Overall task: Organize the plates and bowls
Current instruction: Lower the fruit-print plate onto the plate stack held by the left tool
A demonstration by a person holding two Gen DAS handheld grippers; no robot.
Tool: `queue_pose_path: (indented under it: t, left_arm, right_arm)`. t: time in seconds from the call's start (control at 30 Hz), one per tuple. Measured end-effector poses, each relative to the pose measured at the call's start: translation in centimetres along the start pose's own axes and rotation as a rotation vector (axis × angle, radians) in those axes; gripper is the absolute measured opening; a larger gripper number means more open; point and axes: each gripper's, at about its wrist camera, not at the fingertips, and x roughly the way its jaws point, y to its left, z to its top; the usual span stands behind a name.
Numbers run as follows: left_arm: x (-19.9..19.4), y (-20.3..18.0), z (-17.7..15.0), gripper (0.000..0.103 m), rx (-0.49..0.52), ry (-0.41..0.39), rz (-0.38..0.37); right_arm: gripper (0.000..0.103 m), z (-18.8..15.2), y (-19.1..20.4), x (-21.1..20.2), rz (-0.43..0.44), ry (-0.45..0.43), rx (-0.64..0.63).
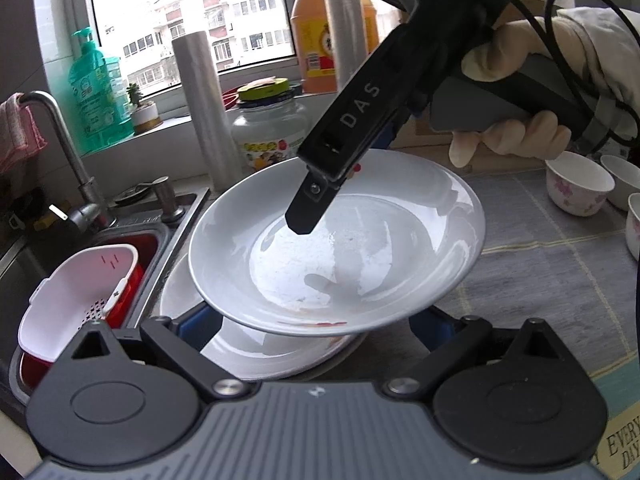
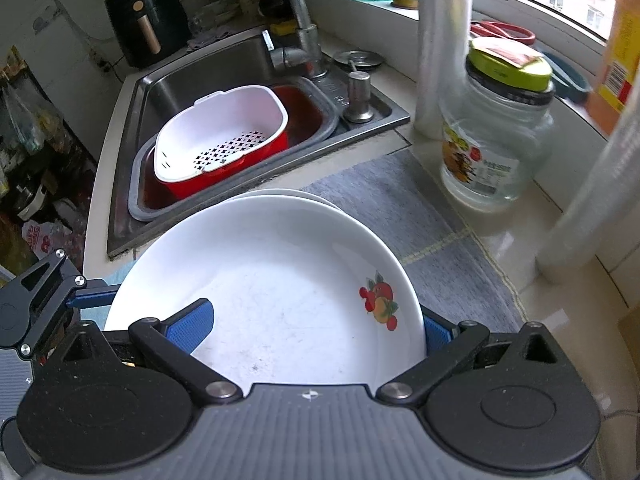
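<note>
A: Right, item one: upper white plate (image 1: 336, 248), tilted, raised over the lower white plate (image 1: 256, 352), which lies flat on the grey mat (image 1: 540, 280) at the counter's sink-side edge.

B: Held by what?

A: Right gripper (image 1: 320, 196). One black finger lies on the plate's inner face at the far rim; the opposite finger is hidden behind the plate. In its own view a blue pad (image 2: 192, 326) sits inside the bowl of the plate and the other pad (image 2: 436, 334) outside the rim, so it is clamped on that rim. A fruit decal (image 2: 378, 300) marks the plate.

B: Left gripper?

A: Left gripper (image 1: 312, 320): both blue pads spread wide, largely covered by the plates. Whether they touch either plate, cannot tell.

B: Item two?

A: Small floral bowls (image 1: 580, 186), near the mat's far right edge, one whole, others cut off by the frame.

B: Surroundings?

A: Steel sink (image 2: 168, 80) holding a white colander (image 2: 220, 132) nested in a red tub (image 2: 304, 112). Clear jar (image 2: 492, 136) with green lid beside the mat; a film roll (image 1: 200, 104) upright behind it; an orange bottle (image 1: 320, 40) on the sill, top cut off. Green dispenser (image 1: 96, 88) at the sill's left end.
</note>
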Motion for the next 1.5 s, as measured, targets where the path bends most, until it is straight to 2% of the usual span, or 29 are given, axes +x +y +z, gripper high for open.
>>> queue_pose_path:
  t: [0.4,0.7,0.97,1.5]
  left_arm:
    - [1.1,2.0,-0.5,0.099,-0.024,0.024,0.002]
    - [2.0,2.8,-0.6,0.099,-0.033,0.042,-0.015]
    - [2.4,3.7,-0.4,0.099,-0.08,0.062,-0.052]
    - [3.3,5.1,0.3,0.099,-0.151,0.165,-0.144]
  right_arm:
    - [0.103,1.6,0.2,2.5,0.005,0.02,-0.005]
    - [0.103,1.9,0.2,3.7,-0.026,0.039,-0.021]
    - [0.103,2.2,0.3,4.2,-0.049,0.048,-0.04]
    - [0.103,2.3,0.3,5.2,-0.06,0.085,-0.044]
